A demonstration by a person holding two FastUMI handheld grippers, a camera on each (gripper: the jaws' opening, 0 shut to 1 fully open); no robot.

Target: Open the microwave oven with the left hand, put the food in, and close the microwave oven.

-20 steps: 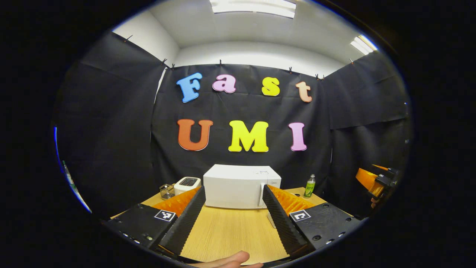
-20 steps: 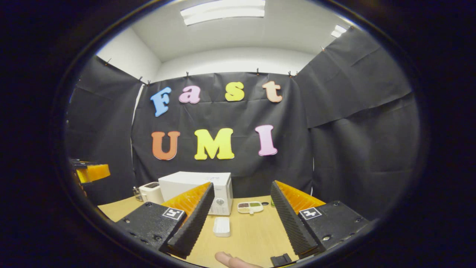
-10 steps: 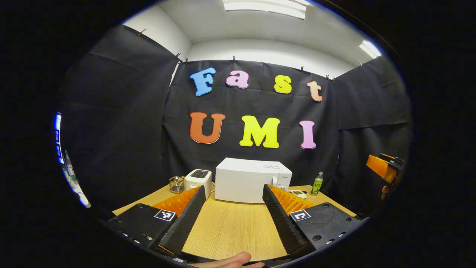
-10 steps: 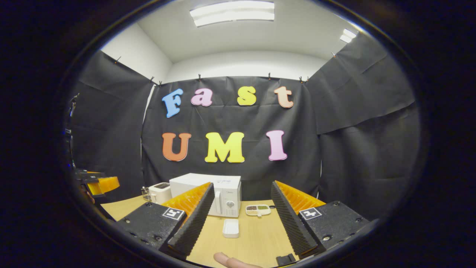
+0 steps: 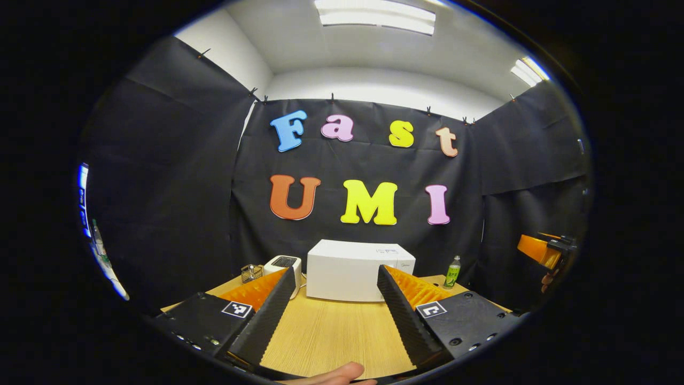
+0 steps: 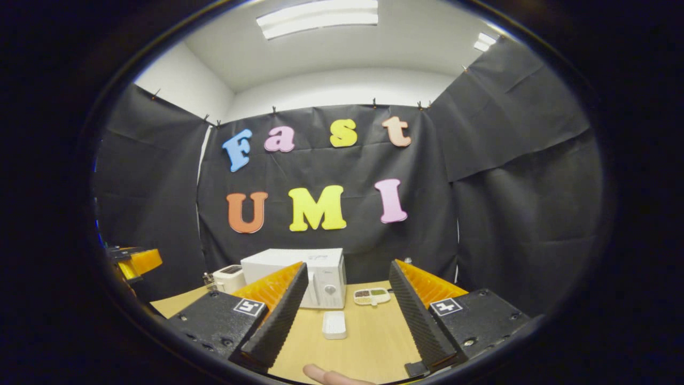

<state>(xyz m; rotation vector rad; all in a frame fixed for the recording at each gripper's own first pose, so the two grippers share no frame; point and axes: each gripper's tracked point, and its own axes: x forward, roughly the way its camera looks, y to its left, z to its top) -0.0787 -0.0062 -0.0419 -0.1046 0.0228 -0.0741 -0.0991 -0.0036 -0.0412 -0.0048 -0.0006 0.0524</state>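
Note:
The white microwave stands at the back of the wooden table with its door shut. In the right gripper view the microwave shows its handle and knob on the right side. A small white rectangular dish lies on the table in front of it. My left gripper is open and held well short of the microwave, with nothing between its fingers. My right gripper is also open and holds nothing, with the white dish lying farther off between its fingers. Each gripper shows at the edge of the other's view, the right gripper and the left gripper.
A white toaster and a wire basket stand left of the microwave. A green bottle stands to its right. A compartmented tray with dark and green contents lies right of the microwave. A fingertip shows at the bottom.
Both views have shifted slightly, and the microwave sits a little lower in the left gripper view than half a second ago. Both grippers stay open.

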